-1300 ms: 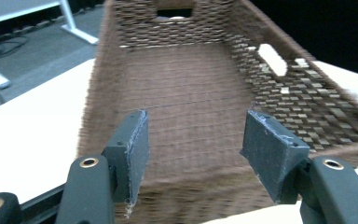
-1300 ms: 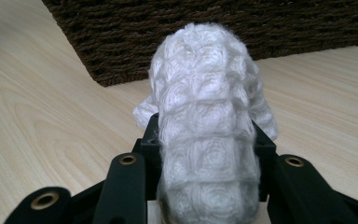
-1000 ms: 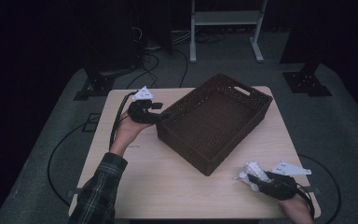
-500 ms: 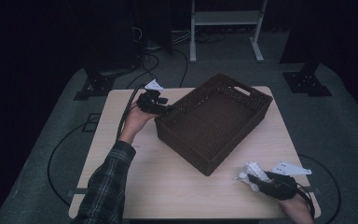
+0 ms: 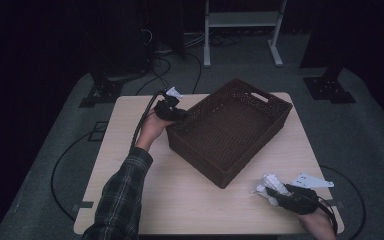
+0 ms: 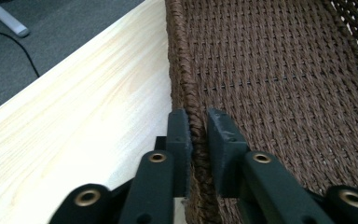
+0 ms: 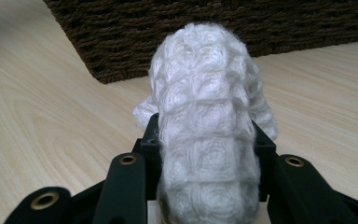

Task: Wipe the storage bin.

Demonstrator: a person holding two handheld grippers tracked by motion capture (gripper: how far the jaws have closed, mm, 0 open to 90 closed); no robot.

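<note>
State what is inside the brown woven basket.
The basket looks empty: only its woven floor shows in the high view. The corner below the near wall, by the left gripper, is hidden.

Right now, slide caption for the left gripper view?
Left tongs straddling the woven basket's rim, jaws just closing on it, above the light wooden table.

From my left gripper (image 6: 196, 135) view the basket (image 6: 279, 70) runs off the top, right and bottom edges, so I get no sight of its far walls or handle, and I cannot tell whether the pads press on the rim that stands between them. On the right gripper (image 7: 207, 140) the white knitted cloth (image 7: 205, 135) covers the pads completely and its lower end is cut off by the bottom edge. In the high view my right hand (image 5: 316, 224) slips off the bottom edge, the cloth there is too small to make out its weave, and the room behind the table (image 5: 190, 200) is too dark to read.
</note>
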